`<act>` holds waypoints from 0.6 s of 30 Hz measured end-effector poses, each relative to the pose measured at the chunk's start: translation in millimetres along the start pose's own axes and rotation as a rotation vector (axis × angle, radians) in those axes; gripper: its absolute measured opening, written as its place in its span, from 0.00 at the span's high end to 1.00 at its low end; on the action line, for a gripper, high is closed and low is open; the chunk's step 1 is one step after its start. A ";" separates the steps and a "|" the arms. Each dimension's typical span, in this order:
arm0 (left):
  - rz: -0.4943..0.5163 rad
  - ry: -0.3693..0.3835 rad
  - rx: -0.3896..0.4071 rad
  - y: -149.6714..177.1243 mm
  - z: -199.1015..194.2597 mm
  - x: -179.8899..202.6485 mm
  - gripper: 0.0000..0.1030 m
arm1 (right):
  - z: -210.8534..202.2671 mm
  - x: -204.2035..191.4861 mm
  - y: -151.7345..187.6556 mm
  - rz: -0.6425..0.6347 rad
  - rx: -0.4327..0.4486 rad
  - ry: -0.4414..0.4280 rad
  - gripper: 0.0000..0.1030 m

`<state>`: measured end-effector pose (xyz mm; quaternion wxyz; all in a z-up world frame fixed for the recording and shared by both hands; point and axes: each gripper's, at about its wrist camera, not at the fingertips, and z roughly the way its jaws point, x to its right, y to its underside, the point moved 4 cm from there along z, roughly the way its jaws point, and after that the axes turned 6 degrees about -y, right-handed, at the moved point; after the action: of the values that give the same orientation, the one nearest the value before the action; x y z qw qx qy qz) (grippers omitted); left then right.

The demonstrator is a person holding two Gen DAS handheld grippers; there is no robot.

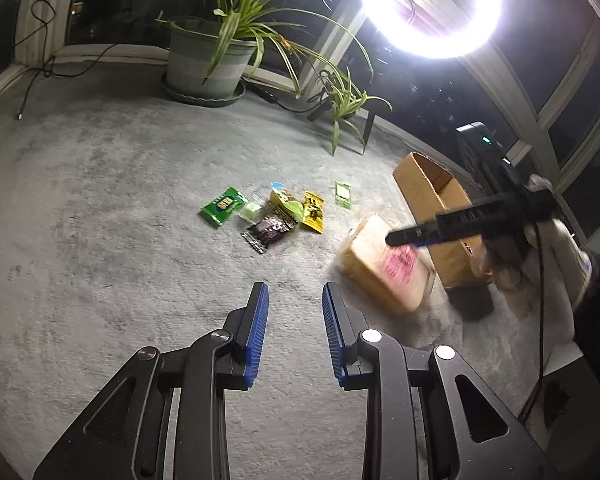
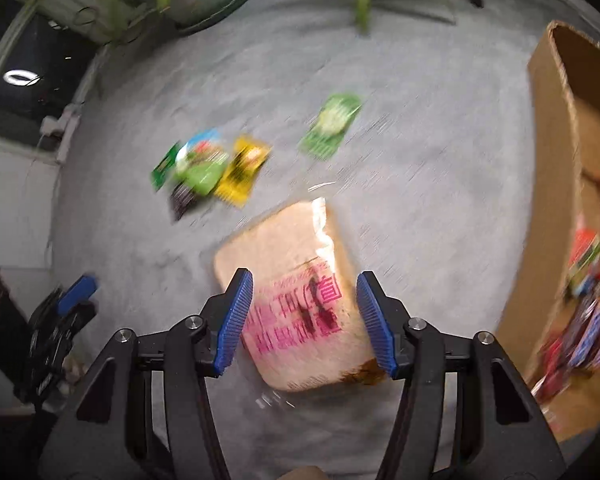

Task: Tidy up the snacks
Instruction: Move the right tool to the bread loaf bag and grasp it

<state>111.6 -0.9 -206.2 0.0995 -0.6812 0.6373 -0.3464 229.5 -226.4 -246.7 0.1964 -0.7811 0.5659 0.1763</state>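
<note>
A clear-wrapped loaf of sliced bread [image 2: 300, 256] with pink print sits between the pads of my right gripper [image 2: 304, 276], which is shut on it; the loaf stays sharp while the carpet blurs. From the left wrist the bread [image 1: 380, 268] hangs tilted just above the carpet under the right gripper [image 1: 404, 236], beside the open cardboard box [image 1: 452, 200]. The box [image 2: 556, 160] holds several colourful snack packs. A small pile of snack packets [image 1: 276, 216] lies on the carpet, with a green packet [image 1: 343, 194] apart from it. My left gripper [image 1: 296, 292] hovers nearly closed and empty.
Grey carpet [image 1: 120, 220] covers the floor. At the back stand a potted plant [image 1: 208, 60], a smaller plant [image 1: 348, 108] and a glaring ring light [image 1: 428, 4] on its stand. Cables run along the wall. A gloved hand [image 1: 560, 248] holds the right gripper.
</note>
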 end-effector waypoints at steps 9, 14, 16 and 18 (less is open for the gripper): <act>0.010 0.084 -0.067 12.0 14.8 21.9 0.74 | -2.7 -23.2 51.3 -0.059 0.145 -0.050 0.49; 0.004 0.130 -0.121 18.5 30.5 37.7 0.74 | -6.7 -26.4 56.7 -0.079 0.204 -0.039 0.49; 0.008 0.146 -0.145 20.4 37.2 44.3 0.74 | -7.3 -24.8 60.2 -0.078 0.214 -0.039 0.49; 0.021 0.134 -0.161 22.1 43.9 49.3 0.74 | -3.8 -20.3 59.7 -0.059 0.210 -0.052 0.49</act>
<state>117.6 -64.3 -234.5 0.0051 -0.6556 0.6752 -0.3379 166.8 -228.7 -239.7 0.2968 -0.7678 0.5525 0.1306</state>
